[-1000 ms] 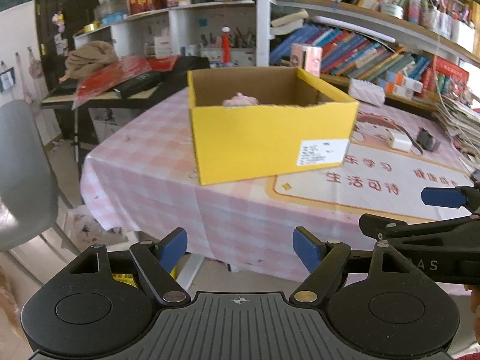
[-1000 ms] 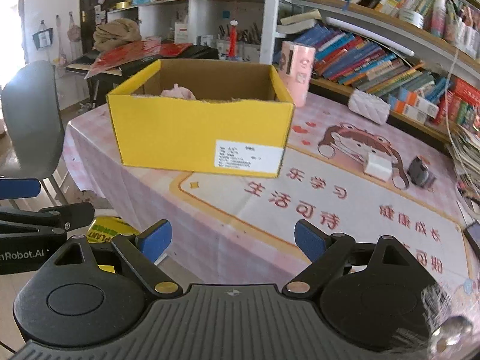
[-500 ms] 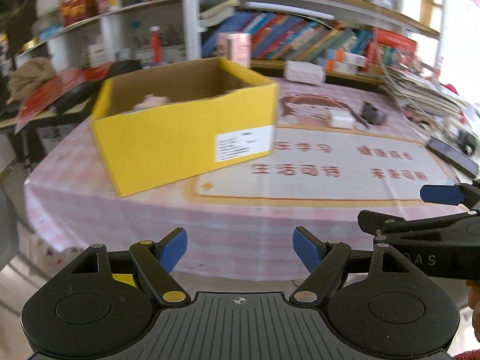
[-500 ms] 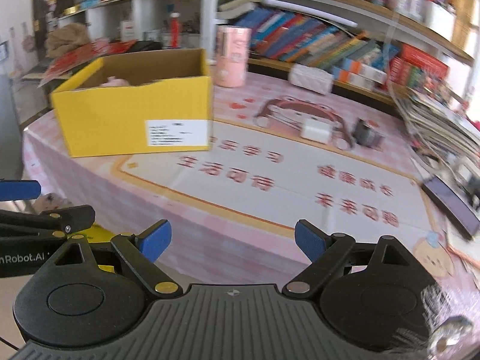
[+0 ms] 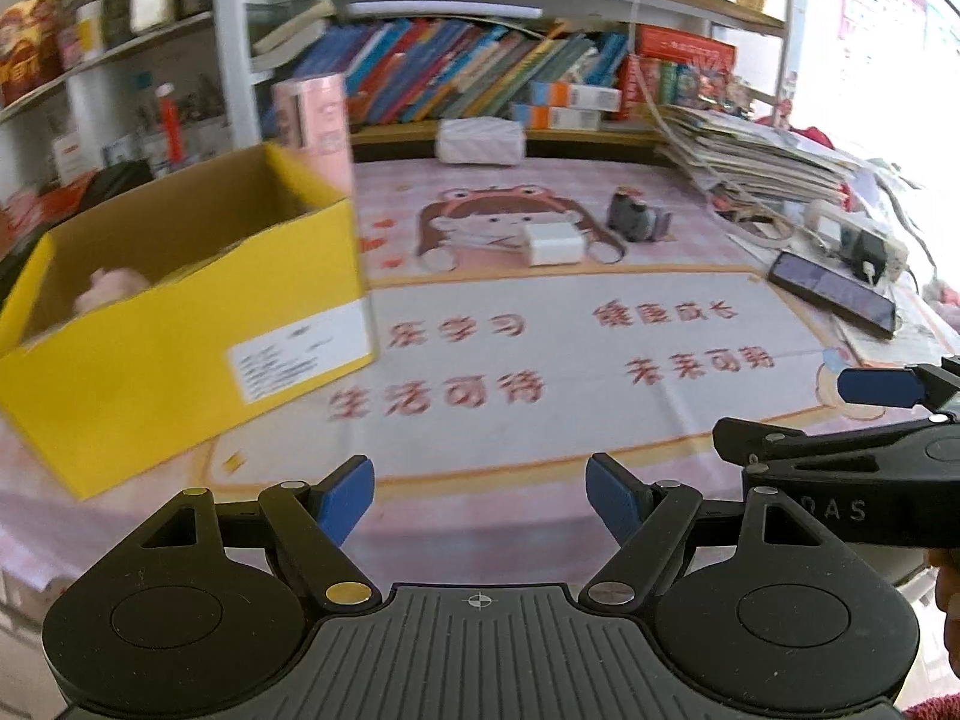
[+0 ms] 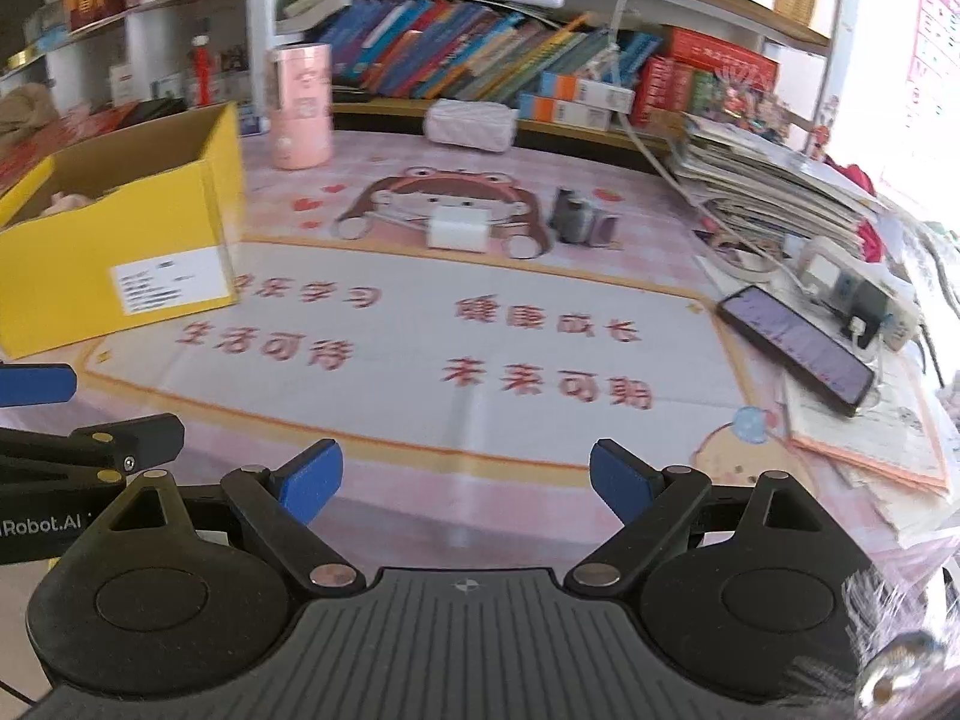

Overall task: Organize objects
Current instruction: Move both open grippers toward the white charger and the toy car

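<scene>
An open yellow cardboard box [image 5: 180, 324] stands on the left of the table, also in the right wrist view [image 6: 114, 240], with a pink soft thing [image 5: 111, 291] inside. A white charger [image 5: 552, 243] [image 6: 459, 227] and a small dark grey device [image 5: 630, 219] [image 6: 576, 219] lie at the far middle of the table. A black phone [image 5: 834, 294] [image 6: 798, 342] lies at the right. My left gripper [image 5: 480, 495] is open and empty near the table's front edge. My right gripper [image 6: 465, 483] is open and empty beside it.
A pink cylinder [image 6: 300, 114] stands behind the box. A white pouch [image 6: 471, 126] lies at the back. A stack of papers [image 6: 774, 186], a power strip [image 6: 858, 294] and a notebook [image 6: 870, 438] crowd the right side. Bookshelves [image 6: 480, 60] line the back.
Both grippers have swung to the right: the yellow box has slid to the left of both views, and the charger, phone and paper stack have come into view. Both stay open.
</scene>
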`<state>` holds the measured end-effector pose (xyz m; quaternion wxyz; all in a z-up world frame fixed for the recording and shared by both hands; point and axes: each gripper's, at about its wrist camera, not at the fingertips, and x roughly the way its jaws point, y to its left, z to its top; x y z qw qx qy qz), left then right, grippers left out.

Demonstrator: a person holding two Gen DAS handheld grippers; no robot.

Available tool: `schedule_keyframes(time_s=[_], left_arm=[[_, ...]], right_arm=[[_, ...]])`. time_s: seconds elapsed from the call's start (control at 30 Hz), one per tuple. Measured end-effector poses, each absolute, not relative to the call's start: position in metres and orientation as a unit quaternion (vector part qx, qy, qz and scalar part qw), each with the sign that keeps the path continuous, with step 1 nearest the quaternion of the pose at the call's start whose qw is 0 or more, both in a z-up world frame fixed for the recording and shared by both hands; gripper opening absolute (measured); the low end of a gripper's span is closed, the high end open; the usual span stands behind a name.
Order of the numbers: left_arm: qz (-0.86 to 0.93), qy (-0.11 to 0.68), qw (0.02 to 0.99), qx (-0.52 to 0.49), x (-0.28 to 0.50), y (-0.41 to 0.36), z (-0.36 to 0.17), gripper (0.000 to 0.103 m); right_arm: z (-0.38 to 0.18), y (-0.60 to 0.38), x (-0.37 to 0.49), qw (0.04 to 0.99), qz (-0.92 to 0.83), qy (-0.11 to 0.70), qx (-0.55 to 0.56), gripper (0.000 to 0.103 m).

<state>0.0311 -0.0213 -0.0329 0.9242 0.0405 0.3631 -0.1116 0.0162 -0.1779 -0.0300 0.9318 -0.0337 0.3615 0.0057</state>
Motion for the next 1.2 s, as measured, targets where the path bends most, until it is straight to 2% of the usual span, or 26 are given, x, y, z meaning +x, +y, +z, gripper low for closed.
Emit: schedule_keyframes(time_s=[0.83, 0.97, 1.2], left_arm=[[-0.06, 0.354, 0.933, 0.028, 0.142, -0.093, -0.028, 0.079], [-0.05, 0.357, 0.932, 0.03, 0.156, -0.1, -0.03, 0.078], [-0.042, 0.365, 0.929, 0.036, 0.182, -0.114, -0.035, 0.078]], right_arm=[[-0.024, -0.256, 0.156, 0.931, 0.048, 0.359, -0.039, 0.086], [-0.026, -0.265, 0.174, 0.93, 0.064, 0.362, -0.033, 0.078], [-0.033, -0.283, 0.206, 0.928, 0.065, 0.366, -0.019, 0.076]])
